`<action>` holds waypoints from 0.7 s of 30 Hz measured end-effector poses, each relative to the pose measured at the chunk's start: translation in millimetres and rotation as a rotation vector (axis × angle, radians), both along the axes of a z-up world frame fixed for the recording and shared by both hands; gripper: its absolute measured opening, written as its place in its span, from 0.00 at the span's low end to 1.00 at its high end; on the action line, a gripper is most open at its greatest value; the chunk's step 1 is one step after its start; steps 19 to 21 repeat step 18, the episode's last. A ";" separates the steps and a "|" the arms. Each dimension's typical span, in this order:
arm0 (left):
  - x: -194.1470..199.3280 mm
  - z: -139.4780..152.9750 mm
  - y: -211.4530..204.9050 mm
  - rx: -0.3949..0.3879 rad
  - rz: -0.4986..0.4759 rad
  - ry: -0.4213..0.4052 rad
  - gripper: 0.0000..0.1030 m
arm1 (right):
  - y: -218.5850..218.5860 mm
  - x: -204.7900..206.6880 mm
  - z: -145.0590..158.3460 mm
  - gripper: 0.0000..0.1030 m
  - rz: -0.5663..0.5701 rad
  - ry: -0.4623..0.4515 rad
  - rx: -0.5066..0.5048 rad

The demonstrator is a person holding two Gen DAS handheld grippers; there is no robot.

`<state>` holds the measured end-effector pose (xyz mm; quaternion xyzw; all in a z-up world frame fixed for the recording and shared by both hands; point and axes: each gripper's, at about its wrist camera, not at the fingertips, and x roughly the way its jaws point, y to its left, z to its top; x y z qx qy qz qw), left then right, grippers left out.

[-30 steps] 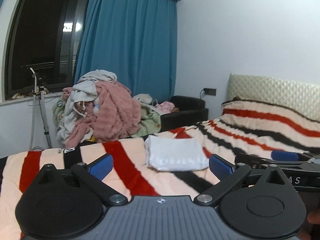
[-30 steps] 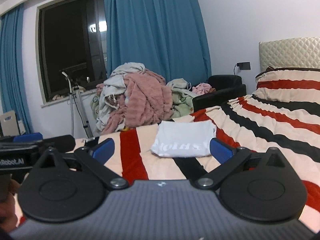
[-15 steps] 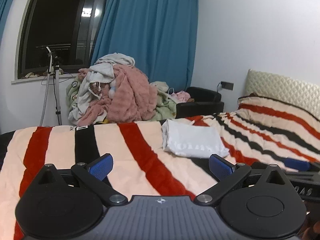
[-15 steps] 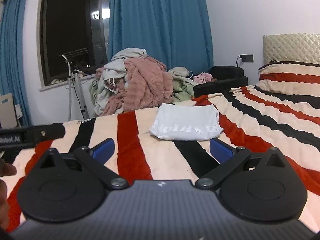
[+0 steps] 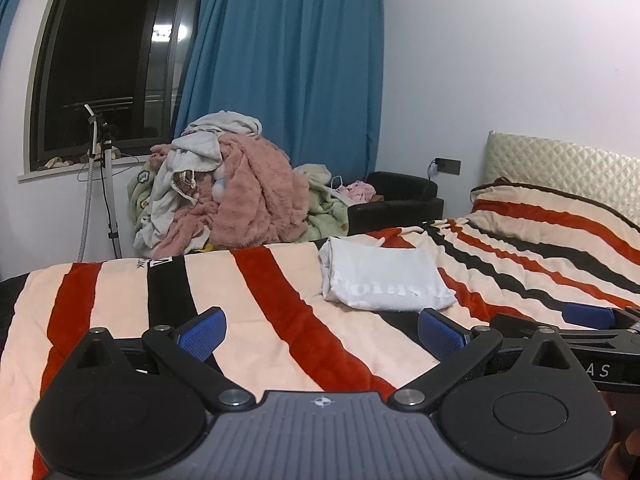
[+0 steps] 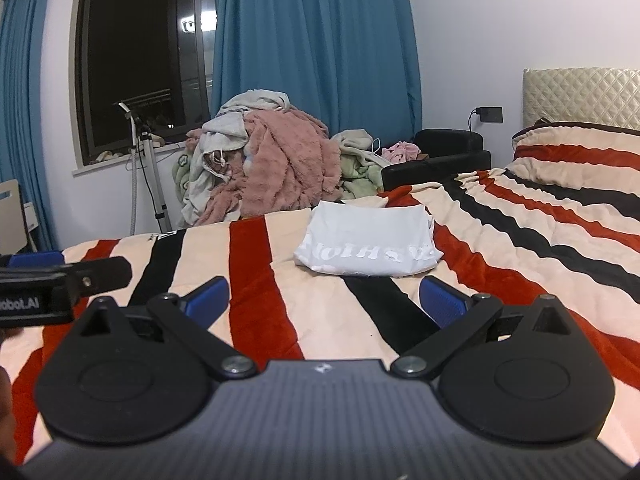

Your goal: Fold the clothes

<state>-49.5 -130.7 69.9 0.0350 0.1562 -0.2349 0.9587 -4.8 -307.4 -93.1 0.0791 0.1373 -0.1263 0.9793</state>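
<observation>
A white folded T-shirt with lettering (image 5: 382, 280) lies on the striped red, black and cream blanket (image 5: 248, 320) of the bed; it also shows in the right wrist view (image 6: 370, 246). My left gripper (image 5: 322, 334) is open and empty, held above the blanket short of the shirt. My right gripper (image 6: 324, 300) is open and empty, also short of the shirt. The right gripper shows at the right edge of the left wrist view (image 5: 588, 322); the left gripper shows at the left edge of the right wrist view (image 6: 60, 280).
A heap of unfolded clothes and a pink fleece (image 5: 236, 196) stands beyond the bed's far edge by the blue curtain (image 5: 288, 80). A black armchair (image 5: 400, 204) is to its right, a garment steamer pole (image 5: 104, 184) to its left. The padded headboard (image 5: 560, 168) is at the right.
Both grippers have risen and tilted a little, so the bed and the folded shirt sit lower and closer in view. The shirt has not moved. Both stay open.
</observation>
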 end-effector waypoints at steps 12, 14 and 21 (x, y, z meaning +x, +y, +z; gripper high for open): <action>-2.4 -2.1 -2.7 0.013 -0.001 -0.001 1.00 | -2.9 -1.8 0.3 1.00 -0.013 0.005 0.018; -3.0 -2.0 -2.4 0.010 -0.003 -0.003 1.00 | -3.2 -1.4 0.4 1.00 -0.015 0.006 0.018; -2.6 -1.6 -0.8 0.005 0.000 -0.003 1.00 | -3.7 -0.9 0.3 1.00 -0.015 0.010 0.022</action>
